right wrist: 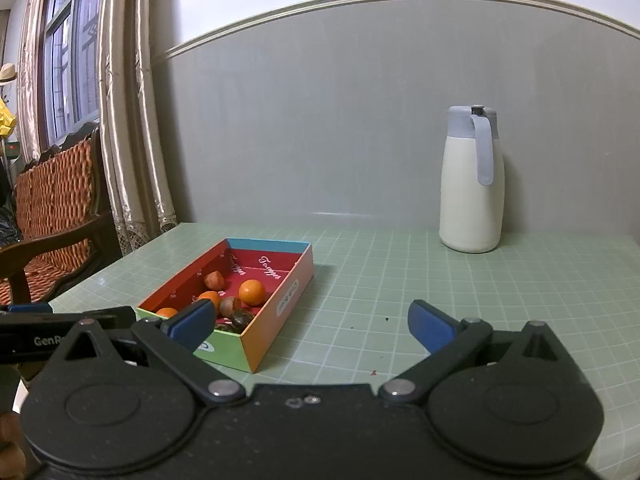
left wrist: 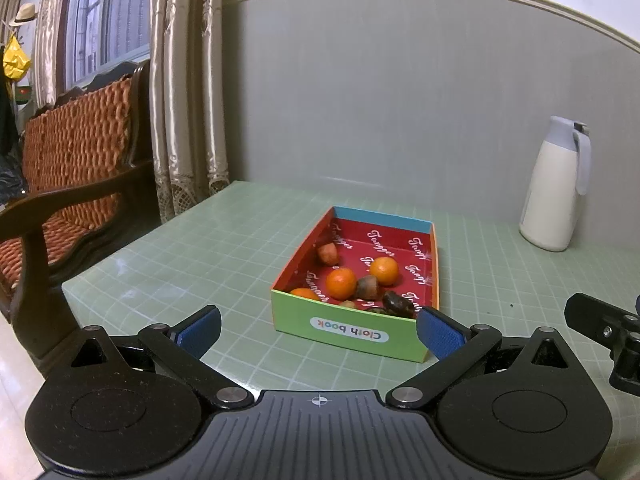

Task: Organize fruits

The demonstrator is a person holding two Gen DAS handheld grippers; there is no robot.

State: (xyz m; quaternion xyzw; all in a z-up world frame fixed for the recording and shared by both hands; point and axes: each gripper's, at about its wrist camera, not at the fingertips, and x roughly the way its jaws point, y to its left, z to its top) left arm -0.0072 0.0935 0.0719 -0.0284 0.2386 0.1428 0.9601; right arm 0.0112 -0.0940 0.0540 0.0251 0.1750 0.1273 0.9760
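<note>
A shallow cardboard box with a red inside and a green "Cloth book" front wall sits on the green grid table. It holds several fruits: oranges, a reddish piece, a brown one and a dark one. My left gripper is open and empty just in front of the box. In the right wrist view the box lies left of centre with an orange in it. My right gripper is open and empty to the right of the box.
A white thermos jug with a grey lid stands at the back by the grey wall, and it also shows in the left wrist view. A wooden chair with an orange cushion stands past the table's left edge, by curtains.
</note>
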